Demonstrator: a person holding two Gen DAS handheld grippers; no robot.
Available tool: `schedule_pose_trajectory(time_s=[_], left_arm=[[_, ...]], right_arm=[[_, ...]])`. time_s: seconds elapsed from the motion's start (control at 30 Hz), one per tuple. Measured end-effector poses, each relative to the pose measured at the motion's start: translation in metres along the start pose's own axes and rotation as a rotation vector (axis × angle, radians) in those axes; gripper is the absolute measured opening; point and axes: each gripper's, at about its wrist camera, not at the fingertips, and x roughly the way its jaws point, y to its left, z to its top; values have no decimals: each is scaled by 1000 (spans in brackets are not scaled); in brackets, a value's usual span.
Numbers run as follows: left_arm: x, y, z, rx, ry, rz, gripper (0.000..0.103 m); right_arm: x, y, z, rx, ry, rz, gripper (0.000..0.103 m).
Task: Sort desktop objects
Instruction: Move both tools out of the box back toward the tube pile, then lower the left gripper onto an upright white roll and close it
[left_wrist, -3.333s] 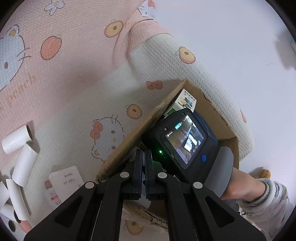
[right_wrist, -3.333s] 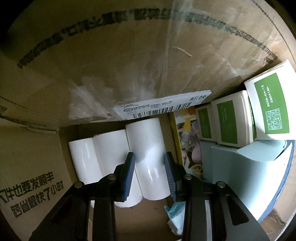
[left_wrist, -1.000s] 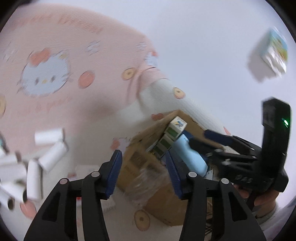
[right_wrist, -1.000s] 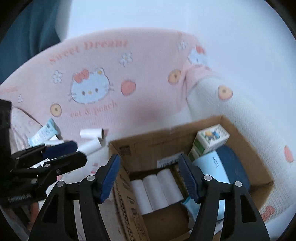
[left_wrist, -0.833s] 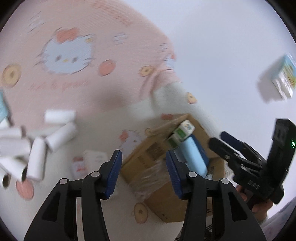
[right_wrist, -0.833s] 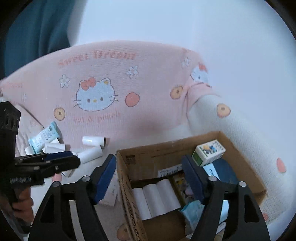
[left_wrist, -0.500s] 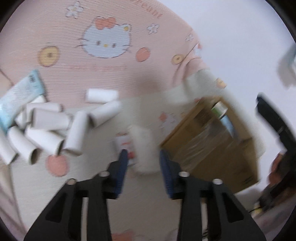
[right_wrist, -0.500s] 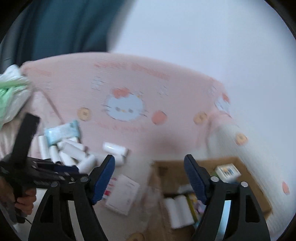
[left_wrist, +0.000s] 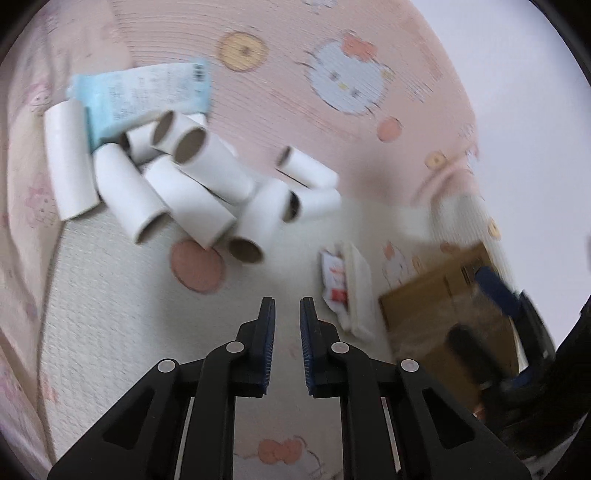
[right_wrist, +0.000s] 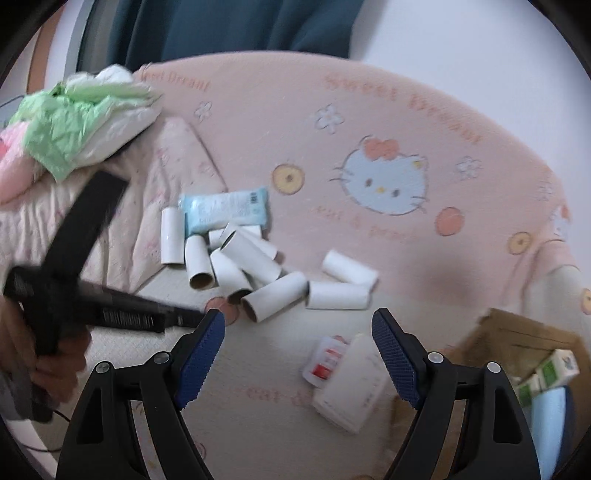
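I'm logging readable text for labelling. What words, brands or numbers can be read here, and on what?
"Sweet Dream": pink blanket, printed twice along its top edge, the left print partly cut off.
"eat & peach": same blanket, under the cat face, blurred and only partly legible.
Light blue packet: dark print and a barcode, too blurred to read.
White and red card: print unreadable.
Left gripper: white lettering, blurred.
Green and white boxes: illegible.

Matt white paper tubes (right_wrist: 258, 275), glossy plastic blue packet (right_wrist: 225, 208), woven textured cloth blanket (right_wrist: 369, 147), rough brown cardboard box (right_wrist: 517, 332).
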Motion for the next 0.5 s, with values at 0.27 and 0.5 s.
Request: schedule_pose_trajectory(time_s=[0.27, 0.5], left_arm=[[17, 17, 10, -44, 42, 8, 36], [31, -2, 27, 26, 54, -1, 50]], right_arm=[[66, 8, -12, 2, 75, -3, 81], [113, -12, -31, 124, 207, 78, 81]])
